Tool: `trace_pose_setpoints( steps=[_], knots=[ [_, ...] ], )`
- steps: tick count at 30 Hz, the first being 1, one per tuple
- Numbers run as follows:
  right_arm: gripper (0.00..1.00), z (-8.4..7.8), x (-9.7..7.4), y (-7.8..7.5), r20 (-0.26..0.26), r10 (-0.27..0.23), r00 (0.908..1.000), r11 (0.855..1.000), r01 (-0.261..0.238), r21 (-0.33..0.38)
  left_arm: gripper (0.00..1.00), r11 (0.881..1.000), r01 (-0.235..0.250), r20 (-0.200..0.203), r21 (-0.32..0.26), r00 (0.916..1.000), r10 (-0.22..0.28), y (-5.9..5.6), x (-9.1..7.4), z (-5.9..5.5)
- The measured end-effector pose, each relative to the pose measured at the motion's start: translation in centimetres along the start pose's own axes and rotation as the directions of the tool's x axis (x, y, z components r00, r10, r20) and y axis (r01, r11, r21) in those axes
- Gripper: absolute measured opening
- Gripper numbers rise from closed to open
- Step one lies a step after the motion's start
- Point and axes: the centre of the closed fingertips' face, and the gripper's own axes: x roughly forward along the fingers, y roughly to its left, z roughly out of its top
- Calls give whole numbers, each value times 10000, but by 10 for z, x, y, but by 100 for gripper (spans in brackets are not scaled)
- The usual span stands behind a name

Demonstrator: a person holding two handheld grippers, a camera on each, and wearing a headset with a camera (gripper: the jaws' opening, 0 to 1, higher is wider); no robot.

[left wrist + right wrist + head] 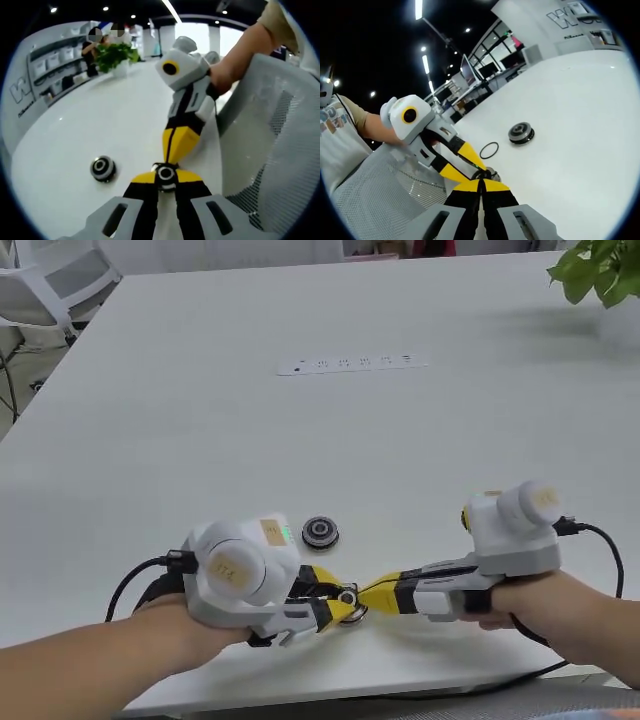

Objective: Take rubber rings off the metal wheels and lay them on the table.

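Observation:
My left gripper is shut on a small metal wheel just above the table's near edge; its yellow-tipped jaws clamp the wheel from both sides. My right gripper comes in from the right, its jaws pressed together on the rubber ring at that wheel's rim. A second metal wheel with its black ring on lies flat on the white table behind the grippers. One loose black rubber ring lies on the table near the left gripper.
A flush power strip sits mid-table. A potted plant stands at the far right corner and a white chair at the far left. A grey mesh chair is close behind the near table edge.

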Motion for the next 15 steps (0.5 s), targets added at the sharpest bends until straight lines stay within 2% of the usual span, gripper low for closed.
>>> trace_pose_setpoints(
  steps=[15],
  knots=[
    [0, 2, 3, 7, 83, 414, 9991, 9991, -414, -1, 12, 10000, 20, 60, 14, 10000, -20, -1, 1, 1]
  ],
)
